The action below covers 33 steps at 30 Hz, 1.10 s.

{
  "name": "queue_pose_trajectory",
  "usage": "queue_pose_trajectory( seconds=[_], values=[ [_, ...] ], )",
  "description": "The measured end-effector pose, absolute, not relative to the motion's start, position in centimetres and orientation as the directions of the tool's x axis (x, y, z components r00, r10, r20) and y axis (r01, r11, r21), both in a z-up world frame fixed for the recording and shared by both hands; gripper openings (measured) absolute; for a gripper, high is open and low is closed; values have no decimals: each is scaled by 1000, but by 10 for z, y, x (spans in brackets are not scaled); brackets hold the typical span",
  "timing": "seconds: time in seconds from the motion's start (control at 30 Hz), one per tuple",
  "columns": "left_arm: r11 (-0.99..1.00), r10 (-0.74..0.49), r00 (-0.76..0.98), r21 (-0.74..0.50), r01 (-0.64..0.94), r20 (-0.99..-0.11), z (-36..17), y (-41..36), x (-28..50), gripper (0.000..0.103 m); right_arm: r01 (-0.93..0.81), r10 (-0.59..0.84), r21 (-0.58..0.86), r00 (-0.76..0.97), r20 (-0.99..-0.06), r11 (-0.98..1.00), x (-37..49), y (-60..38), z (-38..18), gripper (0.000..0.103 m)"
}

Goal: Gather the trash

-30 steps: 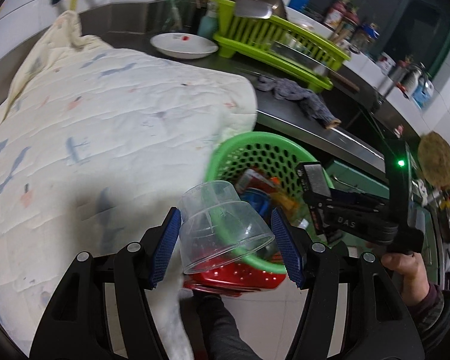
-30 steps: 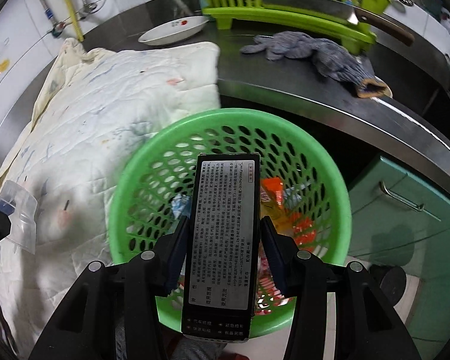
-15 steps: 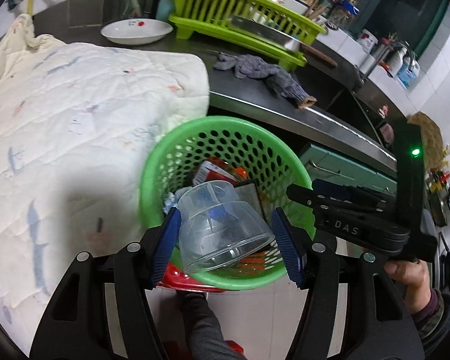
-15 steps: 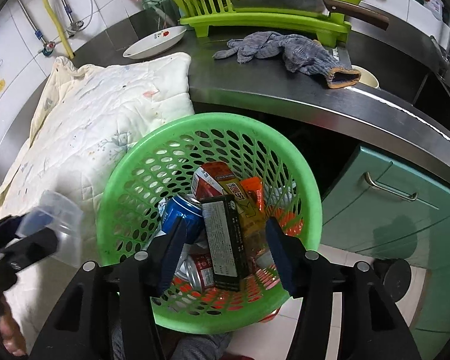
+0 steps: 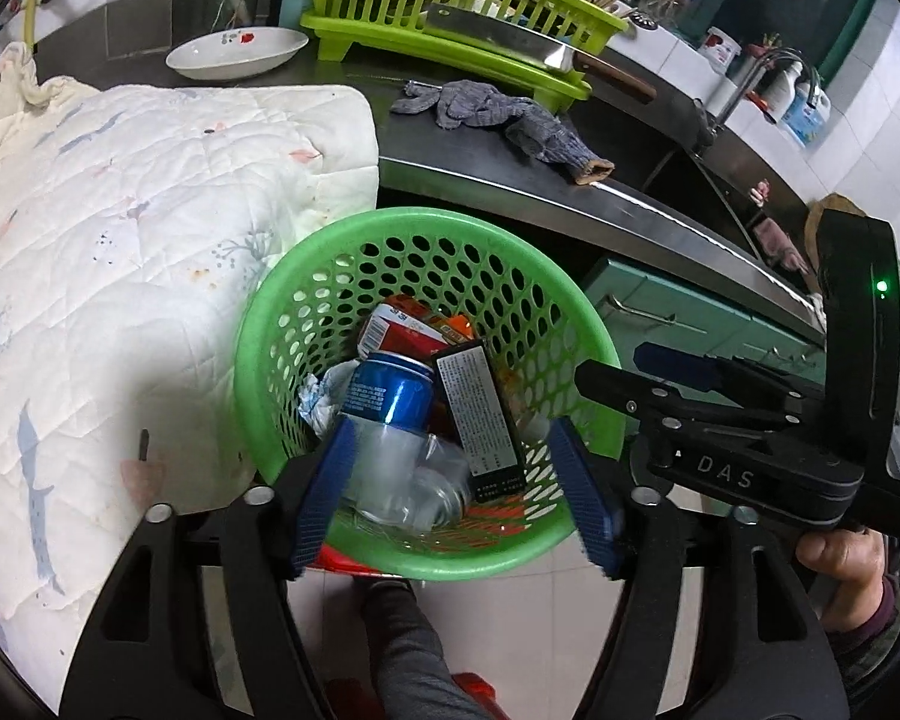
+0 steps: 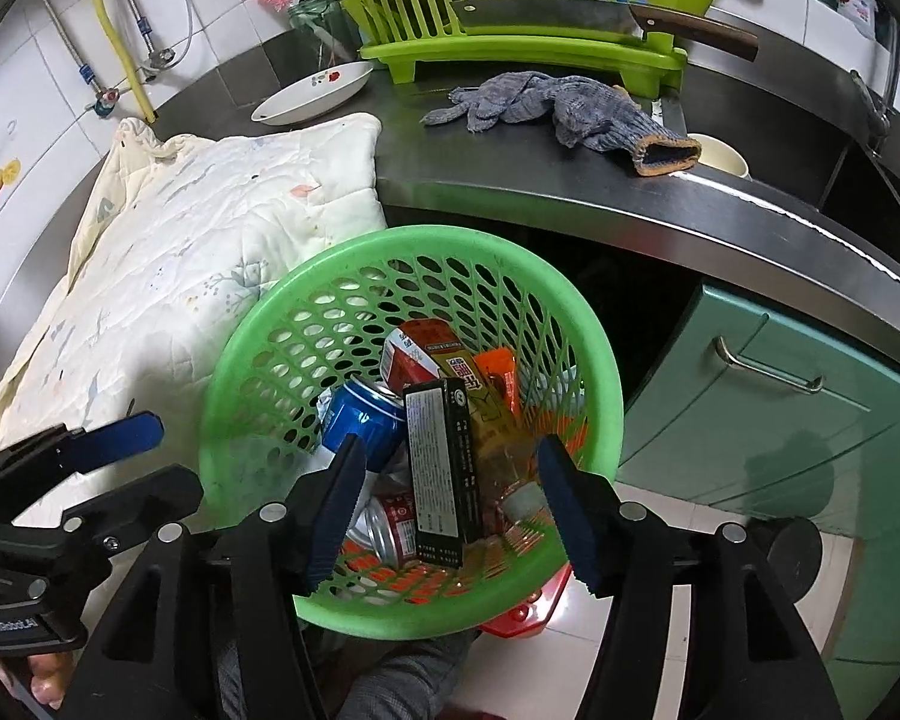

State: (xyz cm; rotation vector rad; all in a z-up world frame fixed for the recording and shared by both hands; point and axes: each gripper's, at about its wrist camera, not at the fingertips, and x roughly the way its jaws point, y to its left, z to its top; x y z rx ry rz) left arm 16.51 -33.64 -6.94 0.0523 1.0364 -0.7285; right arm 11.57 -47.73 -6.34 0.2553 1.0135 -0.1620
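Observation:
A green perforated basket [image 5: 426, 228] [image 6: 414, 240] stands below the counter edge and holds trash: a blue can [image 5: 390, 396] [image 6: 360, 420], a black box [image 5: 480, 414] [image 6: 444, 468], a red carton [image 5: 396, 324] [image 6: 420, 348]. My left gripper [image 5: 450, 492] is open above the basket; a clear plastic cup [image 5: 402, 480], blurred, lies loose between its blue pads, inside the basket. My right gripper [image 6: 450, 510] is open and empty above the basket. It shows in the left wrist view [image 5: 720, 420] at right, and the left gripper shows in the right wrist view [image 6: 90, 468] at left.
A white quilted cloth [image 5: 120, 240] [image 6: 180, 240] covers the counter at left. A grey glove [image 5: 498, 120] [image 6: 564, 108], white bowl [image 5: 237, 51], lime dish rack [image 5: 450, 18] [image 6: 528, 6] with a cleaver [image 6: 546, 18] sit on the steel counter. Green cabinet doors [image 6: 780, 390] stand at right.
My right gripper opened and dropped the black box into the basket. My left gripper moved over the basket and opened, and the clear cup has fallen from it into the basket.

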Motion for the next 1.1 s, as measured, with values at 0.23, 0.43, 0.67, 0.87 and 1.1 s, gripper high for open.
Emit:
queue_pose_trajectory(
  seconds=[0.23, 0.43, 0.67, 0.87, 1.1],
  values=[
    [774, -524, 339, -270, 573, -781, -55, -318, 155, 73, 221, -8, 133, 539, -842, 966, 105, -458, -55, 61],
    [798, -493, 404, -215, 562, -771, -44, -289, 145, 73, 176, 5, 125, 560, -829, 976, 95, -431, -45, 64],
    [844, -448, 496, -169, 508, -744, -29, -237, 137, 79, 128, 51, 154, 586, -809, 980, 85, -396, -39, 68],
    [887, -387, 572, -123, 444, -723, -20, -194, 131, 84, 87, 65, 147, 606, -793, 985, 81, -366, -34, 72],
    [920, -317, 635, -66, 386, -704, -14, -156, 122, 86, 51, 63, 124, 643, -763, 991, 74, -337, -25, 79]
  ],
)
